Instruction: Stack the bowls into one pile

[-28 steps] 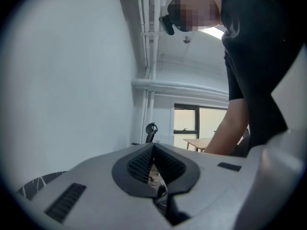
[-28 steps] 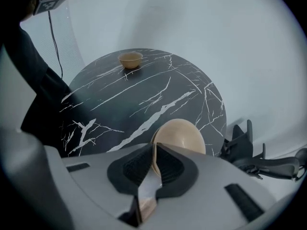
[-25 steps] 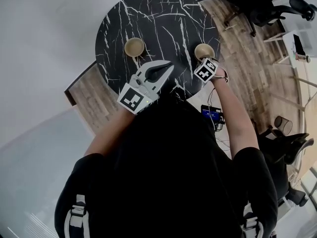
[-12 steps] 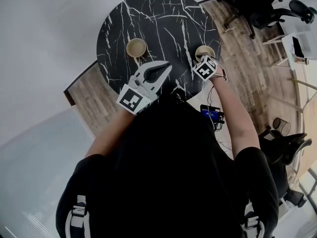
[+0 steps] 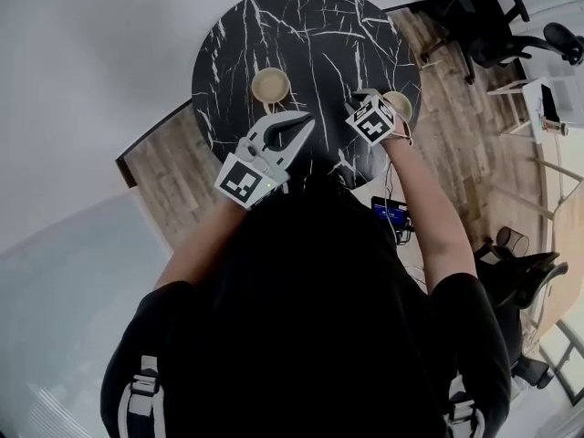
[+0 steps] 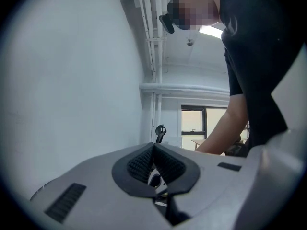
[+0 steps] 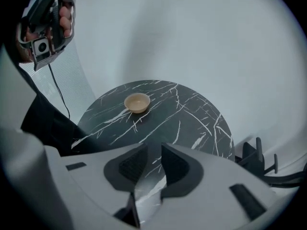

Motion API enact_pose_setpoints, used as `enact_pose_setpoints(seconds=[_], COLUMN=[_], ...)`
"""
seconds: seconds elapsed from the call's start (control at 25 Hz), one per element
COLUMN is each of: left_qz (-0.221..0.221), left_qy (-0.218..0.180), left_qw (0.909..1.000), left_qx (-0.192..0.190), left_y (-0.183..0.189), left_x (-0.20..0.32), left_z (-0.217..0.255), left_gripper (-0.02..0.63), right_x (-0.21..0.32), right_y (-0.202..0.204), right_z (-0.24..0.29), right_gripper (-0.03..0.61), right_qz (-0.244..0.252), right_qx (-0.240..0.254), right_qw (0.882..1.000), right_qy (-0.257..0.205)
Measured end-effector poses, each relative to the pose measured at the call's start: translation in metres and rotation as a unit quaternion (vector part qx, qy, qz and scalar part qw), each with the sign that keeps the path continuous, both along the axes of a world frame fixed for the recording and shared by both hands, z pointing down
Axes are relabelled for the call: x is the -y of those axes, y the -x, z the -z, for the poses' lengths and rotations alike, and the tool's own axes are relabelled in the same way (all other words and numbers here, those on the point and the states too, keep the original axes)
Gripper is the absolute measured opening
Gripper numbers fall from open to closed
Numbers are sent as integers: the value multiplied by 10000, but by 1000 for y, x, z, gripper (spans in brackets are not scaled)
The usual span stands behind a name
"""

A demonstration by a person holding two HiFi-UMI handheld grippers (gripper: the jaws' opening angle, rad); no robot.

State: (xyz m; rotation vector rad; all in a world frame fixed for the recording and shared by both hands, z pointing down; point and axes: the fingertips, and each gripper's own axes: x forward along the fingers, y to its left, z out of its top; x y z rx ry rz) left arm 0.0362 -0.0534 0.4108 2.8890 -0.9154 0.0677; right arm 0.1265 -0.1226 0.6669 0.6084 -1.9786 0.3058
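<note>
Looking along the right gripper, its own view shows the jaws standing apart, having just been opening, with only the black marble table between them; one tan bowl sits well ahead of the tips, a little left of their line; only the head view shows a second bowl just beside that gripper, half hidden by its marker cube; the left gripper has its jaws pressed together on nothing, facing a pale wall, so no bowl shows there.
</note>
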Motion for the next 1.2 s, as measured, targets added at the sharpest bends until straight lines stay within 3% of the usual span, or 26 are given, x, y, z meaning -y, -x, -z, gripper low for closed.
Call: enact_pose_setpoints(seconds=[0.36, 0.64, 1.2], left_qz=[249, 346, 174], left_qy=[65, 95, 231], left_qw=[9997, 9993, 9995], left_qx=[-60, -76, -81], left_y=[66, 108, 149], left_x=[6, 19, 55], left_z=[-6, -8, -30], left_gripper=[5, 5, 5], right_x=[8, 17, 58], right_y=[80, 128, 151], right_z=[3, -6, -51], right_gripper=[92, 114, 137], right_qz=[209, -45, -1663], right_qx=[55, 173, 398], right_qw=[9998, 9993, 9836], right_qy=[31, 315, 570])
